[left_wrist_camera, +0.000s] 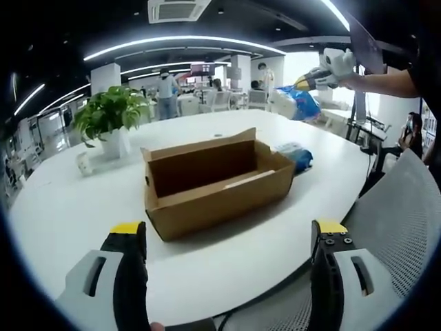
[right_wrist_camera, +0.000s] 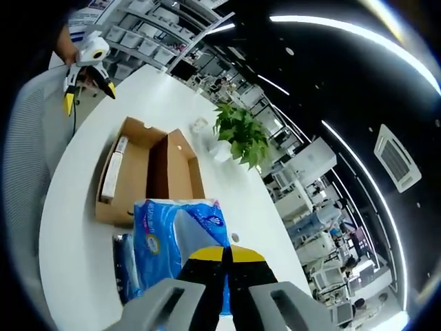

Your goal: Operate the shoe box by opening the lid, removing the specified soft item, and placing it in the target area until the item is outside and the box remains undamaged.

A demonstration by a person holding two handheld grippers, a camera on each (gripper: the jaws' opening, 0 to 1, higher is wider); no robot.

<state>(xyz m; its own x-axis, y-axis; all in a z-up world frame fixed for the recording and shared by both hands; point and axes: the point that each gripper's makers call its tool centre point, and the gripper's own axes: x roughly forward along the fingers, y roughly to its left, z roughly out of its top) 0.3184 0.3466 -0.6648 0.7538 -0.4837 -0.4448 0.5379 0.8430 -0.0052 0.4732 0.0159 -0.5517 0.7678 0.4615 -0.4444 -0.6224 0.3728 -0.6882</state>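
Note:
The brown shoe box (left_wrist_camera: 213,183) stands open on the white round table (left_wrist_camera: 76,214), its lid flap raised at the back. A white item (left_wrist_camera: 242,181) lies inside it. My left gripper (left_wrist_camera: 226,238) hangs open over the near table edge, short of the box, with nothing between its fingers. High at the right, my right gripper (left_wrist_camera: 324,69) holds a blue soft pack (left_wrist_camera: 302,103) in the air. In the right gripper view, the right gripper (right_wrist_camera: 226,256) is shut on the blue soft pack (right_wrist_camera: 179,238), above the table and beside the box (right_wrist_camera: 148,172). The left gripper (right_wrist_camera: 86,65) is open beyond the box.
A second blue pack (left_wrist_camera: 298,155) lies on the table just behind the box. A potted plant (left_wrist_camera: 110,117) stands at the back left with a small white object (left_wrist_camera: 84,164) beside it. A grey mesh chair (left_wrist_camera: 393,227) is at the near right edge. People stand far off.

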